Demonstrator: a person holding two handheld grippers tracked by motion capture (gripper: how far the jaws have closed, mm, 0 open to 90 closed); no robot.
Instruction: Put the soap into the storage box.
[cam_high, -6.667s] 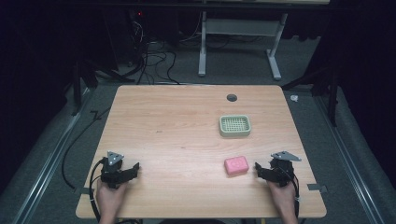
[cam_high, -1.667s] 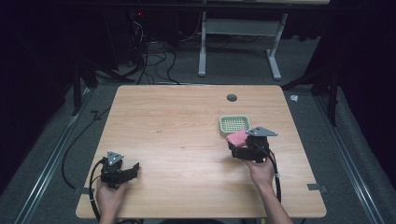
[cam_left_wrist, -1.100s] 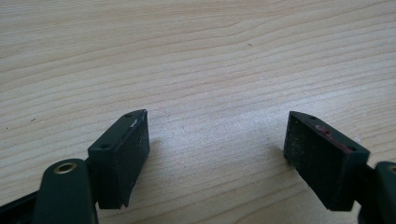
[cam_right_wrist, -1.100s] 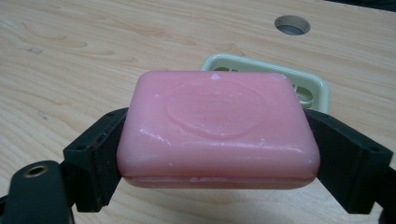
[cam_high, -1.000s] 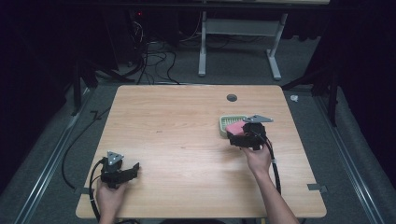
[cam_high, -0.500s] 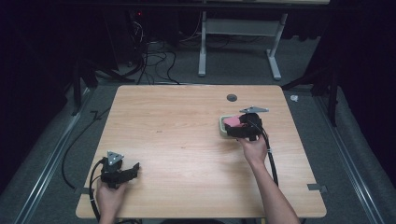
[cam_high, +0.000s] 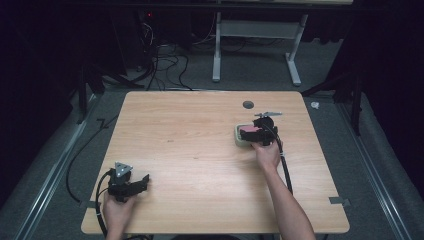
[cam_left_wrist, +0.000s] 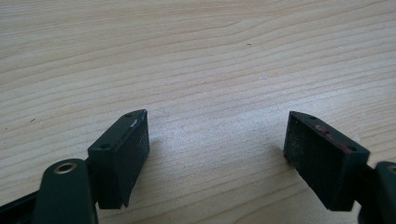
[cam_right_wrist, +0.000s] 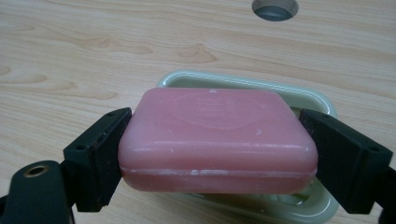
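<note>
A pink bar of soap (cam_right_wrist: 217, 137) is clamped between the two black jaws of my right gripper (cam_right_wrist: 219, 154), just above a pale green soap dish (cam_right_wrist: 299, 100). From the high view the soap (cam_high: 248, 130) sits over the dish (cam_high: 240, 140) right of the table's middle, with the right gripper (cam_high: 260, 131) shut on it. My left gripper (cam_high: 137, 185) rests near the front left corner of the wooden table (cam_high: 200, 150). Its jaws stand wide apart over bare wood, left gripper (cam_left_wrist: 217, 158) open with nothing in it.
A round cable hole (cam_high: 248, 104) lies in the tabletop behind the dish, also at the top of the right gripper view as a hole (cam_right_wrist: 274, 7). Cables and a desk frame (cam_high: 260, 45) lie on the floor beyond the far edge.
The right gripper took the soap from the front right of the table and carried it back and left over the dish. The left gripper has stayed still.
</note>
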